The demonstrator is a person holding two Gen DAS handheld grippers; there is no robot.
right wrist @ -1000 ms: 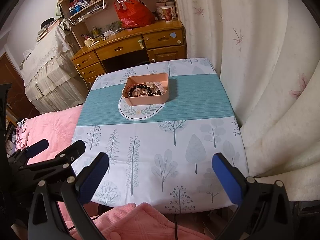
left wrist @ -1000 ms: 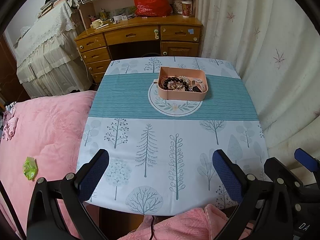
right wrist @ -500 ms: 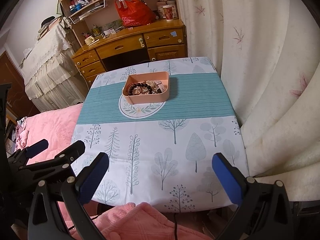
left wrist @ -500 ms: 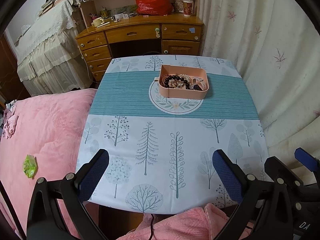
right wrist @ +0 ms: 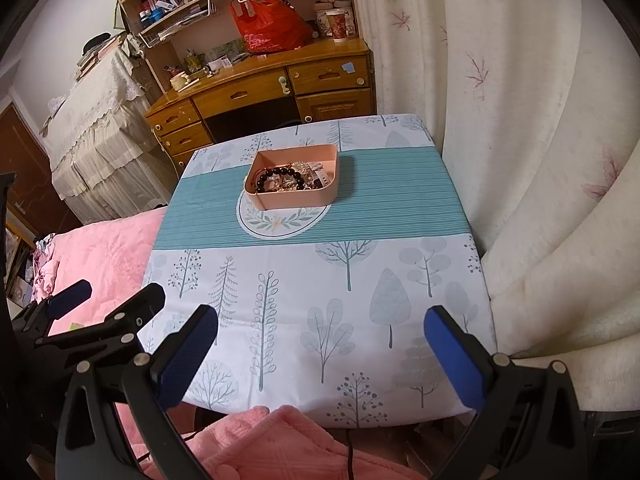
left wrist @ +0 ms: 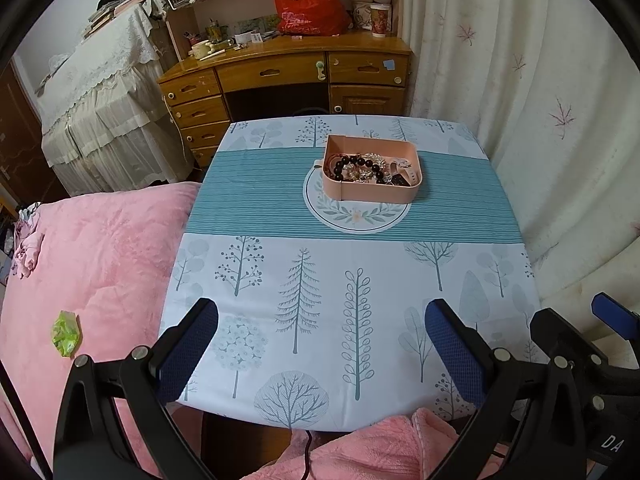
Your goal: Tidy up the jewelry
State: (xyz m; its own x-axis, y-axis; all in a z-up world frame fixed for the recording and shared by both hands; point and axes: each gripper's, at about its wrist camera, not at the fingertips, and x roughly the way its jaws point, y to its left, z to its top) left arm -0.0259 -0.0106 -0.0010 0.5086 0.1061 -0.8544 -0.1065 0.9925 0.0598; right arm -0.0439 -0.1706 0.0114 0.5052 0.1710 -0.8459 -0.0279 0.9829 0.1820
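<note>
A pink rectangular box (left wrist: 376, 194) stands on the round leaf print of the tablecloth, toward the table's far side; it also shows in the right wrist view (right wrist: 296, 199). It holds a black bead bracelet (left wrist: 352, 162), sparkly pieces and a pink-strapped watch (left wrist: 408, 168). My left gripper (left wrist: 320, 344) is open and empty, hanging over the table's near edge, far from the box. My right gripper (right wrist: 320, 344) is open and empty over the near edge too, to the right of the left one (right wrist: 100, 320).
The small table (left wrist: 360, 280) wears a tree-print cloth. A pink-covered bed (left wrist: 92, 264) adjoins its left side, cream curtains (left wrist: 540, 120) its right. A wooden desk (left wrist: 288, 76) with a red bag stands behind. Pink fabric (left wrist: 360, 448) lies below the near edge.
Both grippers have drawn back and up a little from the table; the box looks slightly farther. Jaws stay open and nothing on the table has moved.
</note>
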